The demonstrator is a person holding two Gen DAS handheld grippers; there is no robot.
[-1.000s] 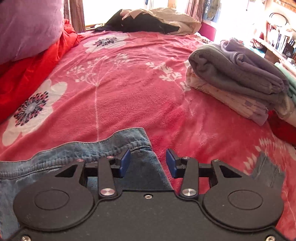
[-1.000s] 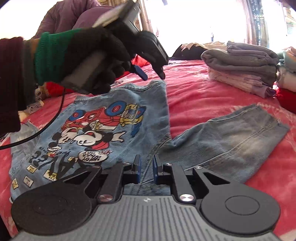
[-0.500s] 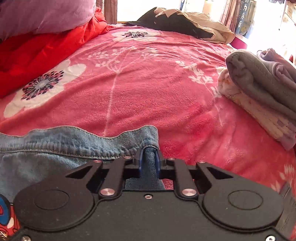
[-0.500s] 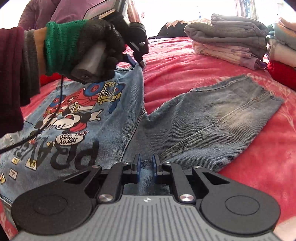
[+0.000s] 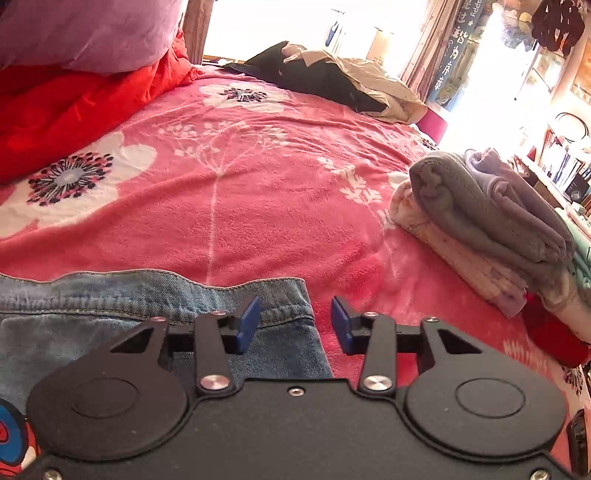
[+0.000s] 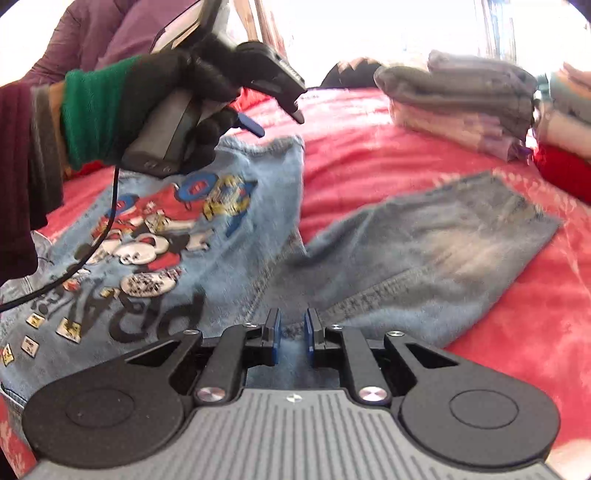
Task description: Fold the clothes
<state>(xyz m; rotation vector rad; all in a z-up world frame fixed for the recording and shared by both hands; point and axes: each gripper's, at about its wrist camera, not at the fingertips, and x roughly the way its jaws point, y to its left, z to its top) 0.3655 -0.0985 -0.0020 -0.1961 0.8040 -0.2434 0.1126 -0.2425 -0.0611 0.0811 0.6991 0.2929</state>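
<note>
Right hand-held gripper [image 6: 291,334] at bottom centre is pinching the blue denim cartoon-print jacket [image 6: 192,236] lying flat on the pink floral bedspread [image 5: 229,206], while the left hand-held gripper [image 5: 294,321] has just been opening, hem corner between its parted pads.

Left gripper [image 5: 294,320] hovering over corner of denim jacket [image 5: 110,317], blue pads standing apart, jaws having just been opening; nothing pinched between them, hem corner lying under the gap. Jacket lying flat on pink floral blanket [image 5: 240,192]. Stack of folded clothes [image 5: 484,221] sitting at right, grey piece on top. Red bedding [image 5: 74,107] and purple pillow [image 5: 85,33] lying at upper left. Dark and beige garments [image 5: 332,81] heaped at far edge.
</note>
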